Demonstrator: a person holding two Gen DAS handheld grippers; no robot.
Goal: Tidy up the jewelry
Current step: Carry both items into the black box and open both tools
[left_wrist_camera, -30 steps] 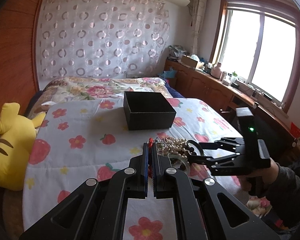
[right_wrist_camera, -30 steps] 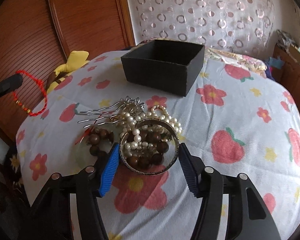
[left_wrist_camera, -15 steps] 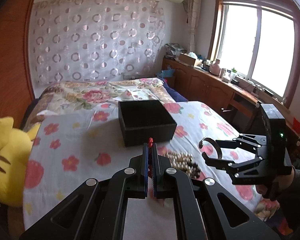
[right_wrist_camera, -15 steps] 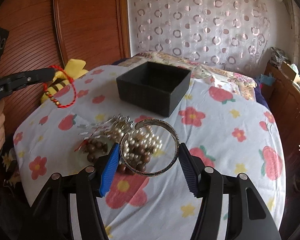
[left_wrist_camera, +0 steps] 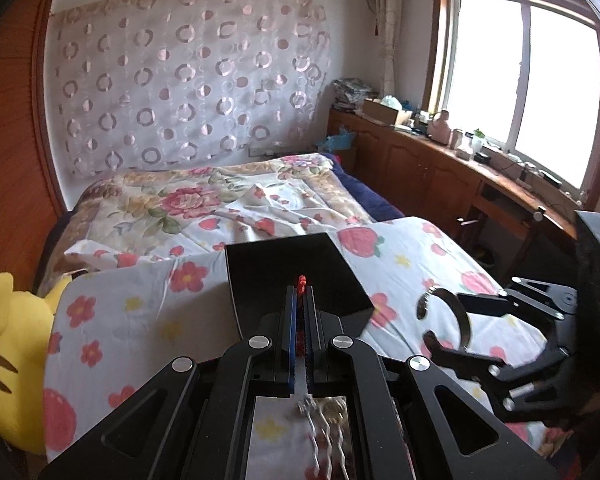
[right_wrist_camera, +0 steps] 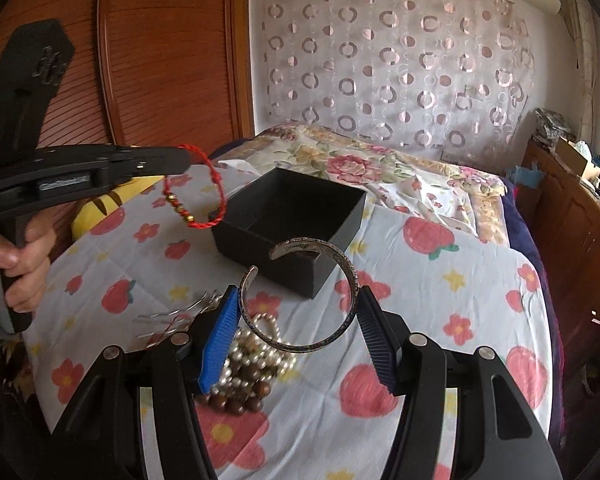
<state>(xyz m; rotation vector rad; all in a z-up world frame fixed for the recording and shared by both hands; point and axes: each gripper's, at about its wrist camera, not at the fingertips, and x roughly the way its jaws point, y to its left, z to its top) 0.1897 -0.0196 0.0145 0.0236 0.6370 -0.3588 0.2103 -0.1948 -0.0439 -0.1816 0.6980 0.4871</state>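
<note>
While the left tool [left_wrist_camera: 300, 308] stayed out of contact with the bed, its fingers were clenched on a red cord bracelet [right_wrist_camera: 198, 196] with gold beads, which dangled just left of an open black box [right_wrist_camera: 288, 220]. That box sat on a bedspread [right_wrist_camera: 440, 288] printed with strawberries and flowers. To the right, the right tool [right_wrist_camera: 298, 320] gripped a silver cuff bangle [right_wrist_camera: 300, 300] between its blue pads, holding it above the bed just in front of the box. Below it, a heap of pearl beads [right_wrist_camera: 256, 356], brown wooden beads [right_wrist_camera: 236, 398] and metal hairpins [right_wrist_camera: 172, 318] lay on the bedspread. A yellow plush toy [left_wrist_camera: 8, 356] rested at the left edge.
</note>
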